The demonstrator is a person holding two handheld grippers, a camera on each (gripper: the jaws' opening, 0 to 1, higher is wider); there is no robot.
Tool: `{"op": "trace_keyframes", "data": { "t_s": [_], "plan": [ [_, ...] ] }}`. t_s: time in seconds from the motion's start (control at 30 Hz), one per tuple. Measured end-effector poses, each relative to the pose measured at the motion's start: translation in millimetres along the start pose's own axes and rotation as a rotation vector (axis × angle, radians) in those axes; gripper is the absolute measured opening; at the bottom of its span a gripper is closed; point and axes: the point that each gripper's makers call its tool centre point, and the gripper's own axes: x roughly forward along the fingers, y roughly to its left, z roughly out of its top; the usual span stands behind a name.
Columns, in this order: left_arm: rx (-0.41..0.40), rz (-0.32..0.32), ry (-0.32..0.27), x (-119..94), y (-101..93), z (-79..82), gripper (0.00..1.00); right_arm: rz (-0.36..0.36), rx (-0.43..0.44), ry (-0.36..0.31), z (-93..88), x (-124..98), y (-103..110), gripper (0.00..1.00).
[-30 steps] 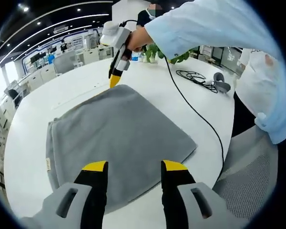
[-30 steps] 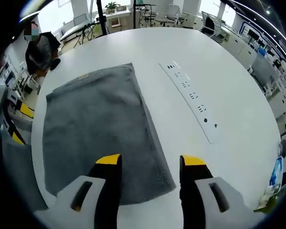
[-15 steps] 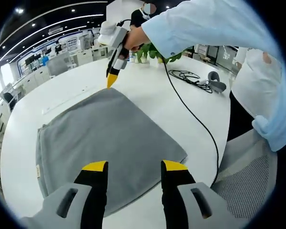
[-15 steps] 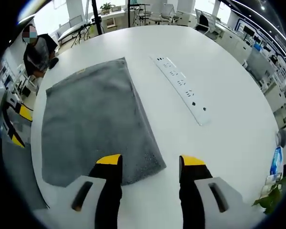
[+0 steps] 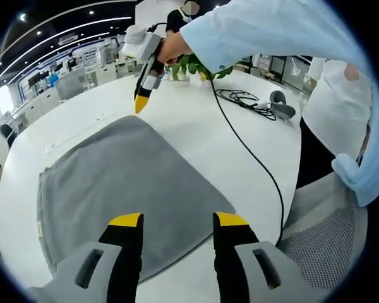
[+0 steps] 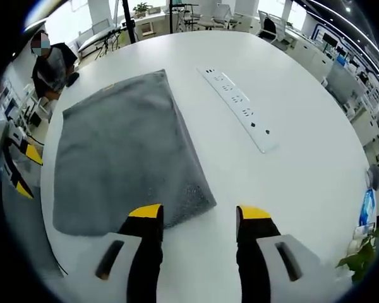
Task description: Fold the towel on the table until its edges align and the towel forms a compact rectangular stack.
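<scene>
1. The grey terry-cloth towel (image 6: 123, 154) lies flat on the round white surface (image 6: 290, 82), already doubled into a thick rectangle, with one corner just beyond the right gripper (image 6: 199, 218) and its near edge under the left gripper (image 5: 179, 219).
2. Both sets of fingers are spread apart and grasp nothing; the yellow-tipped fingers (image 5: 127, 220) of the left gripper hover over the cloth, those of the right gripper over bare surface beside the corner.
3. My judgement of handling: the towel looks soft, limp and light, with a napped face that should grip well but will sag and drag if lifted by one point, so two holds at once seem wise.
4. The best holds are probably the two corners of one short edge, pinching all layers together so none slips behind.
5. In the right gripper view the layered edge near the corner looks slightly uneven, worth checking before the next fold.
6. Open room is generous around the cloth, though a white power strip (image 6: 237, 106) lies near one long side.
7. In the left gripper view, a black cable (image 5: 256, 161) runs across the surface toward the rim, so carrying the fold away from it seems safer.
</scene>
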Motion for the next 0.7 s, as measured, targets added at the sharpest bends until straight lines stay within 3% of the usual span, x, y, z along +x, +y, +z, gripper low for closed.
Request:
{"op": "trace_keyframes", "data": {
  "t_s": [0.5,0.7],
  "plan": [
    [-0.001,-0.025,0.011,17.5,-27.8,3.0,0.45,0.018,-0.010,0.005,-12.7,3.2,2.4,0.43],
    [0.021,-0.067,0.050,28.6,-48.4,-0.6,0.33,0.039,-0.020,0.010,-14.9,9.5,5.4,0.39]
  ]
}}
